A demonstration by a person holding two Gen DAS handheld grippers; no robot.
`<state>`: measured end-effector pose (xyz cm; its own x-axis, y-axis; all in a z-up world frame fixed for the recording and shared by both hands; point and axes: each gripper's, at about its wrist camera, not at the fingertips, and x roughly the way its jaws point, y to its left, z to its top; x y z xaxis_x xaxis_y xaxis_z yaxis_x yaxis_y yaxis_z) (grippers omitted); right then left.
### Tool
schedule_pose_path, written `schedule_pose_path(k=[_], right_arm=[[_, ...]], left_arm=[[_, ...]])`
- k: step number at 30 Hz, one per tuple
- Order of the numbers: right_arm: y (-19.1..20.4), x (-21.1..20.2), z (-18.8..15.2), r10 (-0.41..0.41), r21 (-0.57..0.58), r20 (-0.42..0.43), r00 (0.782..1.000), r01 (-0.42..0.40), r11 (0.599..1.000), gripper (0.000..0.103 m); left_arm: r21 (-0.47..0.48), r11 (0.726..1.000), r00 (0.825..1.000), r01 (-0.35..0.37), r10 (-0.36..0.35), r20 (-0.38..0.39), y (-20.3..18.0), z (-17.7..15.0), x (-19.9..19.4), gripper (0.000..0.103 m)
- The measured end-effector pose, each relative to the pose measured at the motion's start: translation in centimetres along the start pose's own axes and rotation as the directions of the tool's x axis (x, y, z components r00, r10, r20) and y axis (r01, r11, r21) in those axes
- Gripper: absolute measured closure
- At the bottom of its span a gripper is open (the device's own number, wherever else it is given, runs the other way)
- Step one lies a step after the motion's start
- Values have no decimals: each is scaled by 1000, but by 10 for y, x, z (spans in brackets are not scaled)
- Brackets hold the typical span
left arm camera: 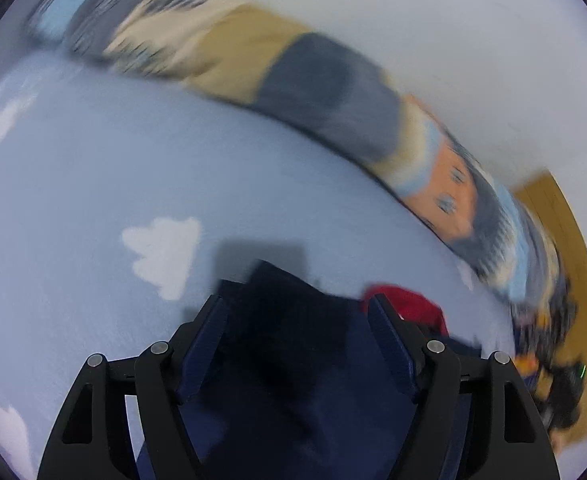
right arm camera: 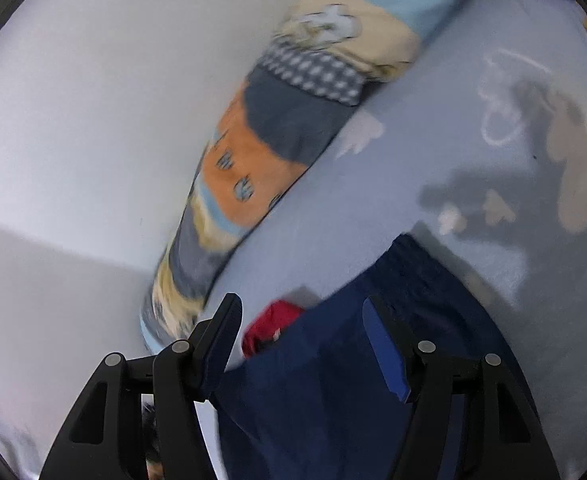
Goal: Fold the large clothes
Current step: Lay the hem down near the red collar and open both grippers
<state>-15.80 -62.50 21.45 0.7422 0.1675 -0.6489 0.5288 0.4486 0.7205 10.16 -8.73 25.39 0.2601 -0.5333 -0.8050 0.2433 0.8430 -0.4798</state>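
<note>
Here, in the left wrist view, the left tool (left arm camera: 297, 312) has its jaws spread wide, with a dark navy garment (left arm camera: 293, 368) lying between and below them. The picture is smeared by motion, so whether the fingers touch the cloth cannot be told; nothing looks pinched. The garment rests on a pale blue bed sheet (left arm camera: 93, 184) printed with white clouds. A small red cloth (left arm camera: 409, 306) lies just beyond the garment's far right edge. A rolled patchwork blanket (left arm camera: 293, 76) in tan, grey and orange runs along the far side of the bed against a white wall (left arm camera: 473, 40).

In the right wrist view, the right tool (right arm camera: 301, 312) is also spread wide and grips nothing. The navy garment (right arm camera: 333, 392) fills the space under and to the right of it, one corner reaching out onto the sheet (right arm camera: 433, 128). The red cloth (right arm camera: 269, 326) shows just beside the garment's left edge, between the fingers. The blanket roll (right arm camera: 273, 136) slants up the middle of the frame.

Judging by this, the fold is at the approach or re-grip stage: both tools are over the garment with no hold. The next move probably calls for lowering each tool to an edge or corner, closing on one layer only, and keeping clear of the red cloth.
</note>
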Motion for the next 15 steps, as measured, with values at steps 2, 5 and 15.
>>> schedule_pose_path(k=[2, 5, 15], right_arm=[[13, 2, -18, -45, -106, -27, 999, 42, 993, 39], [22, 5, -53, -105, -241, -70, 992, 85, 967, 48], [-56, -14, -110, -461, -398, -109, 881, 387, 832, 86]], left_arm=[[101, 995, 1000, -3, 2, 6, -20, -12, -3, 30], [255, 967, 1000, 5, -2, -13, -40, -48, 2, 31], [340, 908, 959, -246, 279, -49, 29, -124, 40, 31]])
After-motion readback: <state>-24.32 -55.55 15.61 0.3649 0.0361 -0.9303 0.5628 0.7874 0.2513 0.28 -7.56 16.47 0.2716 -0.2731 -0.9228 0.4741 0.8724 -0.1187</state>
